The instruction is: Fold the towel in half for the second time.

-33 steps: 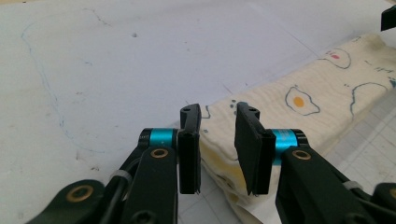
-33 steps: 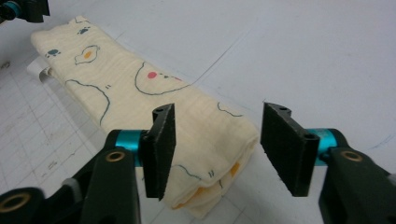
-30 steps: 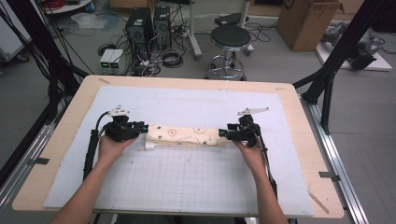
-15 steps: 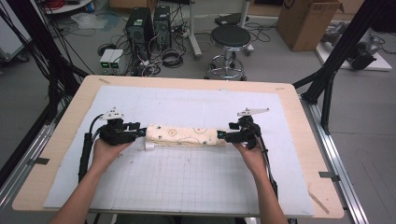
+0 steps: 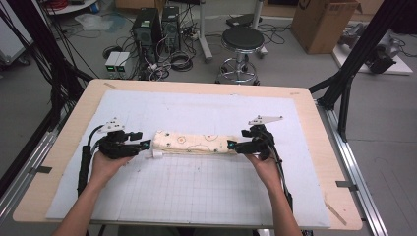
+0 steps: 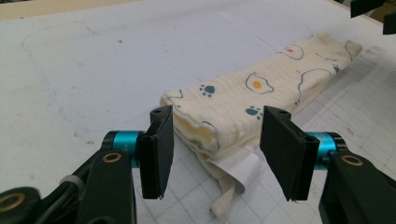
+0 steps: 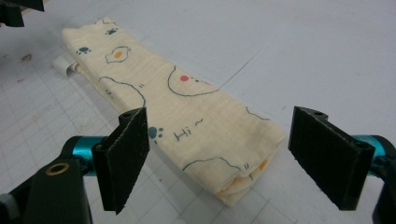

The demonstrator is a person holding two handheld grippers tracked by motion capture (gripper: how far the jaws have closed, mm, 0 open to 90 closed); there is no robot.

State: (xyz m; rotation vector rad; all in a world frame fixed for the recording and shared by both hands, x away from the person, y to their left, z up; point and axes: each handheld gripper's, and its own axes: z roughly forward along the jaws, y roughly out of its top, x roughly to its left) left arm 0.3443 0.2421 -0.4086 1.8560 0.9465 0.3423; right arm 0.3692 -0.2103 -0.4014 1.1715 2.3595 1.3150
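While both forearms reach up from the bottom edge of the high view, the folded cloth (image 5: 193, 143) lies lengthwise across the middle of the frame on the white gridded mat (image 5: 196, 196). The left gripper (image 5: 145, 144) sits level at the cloth's left end, its jaws just opened wide — the end lies between the pads, unpressed. The right gripper (image 5: 232, 146) faces it at the right end, jaws likewise just spread, clear of the fabric. A white label (image 6: 240, 168) pokes out from the left end.
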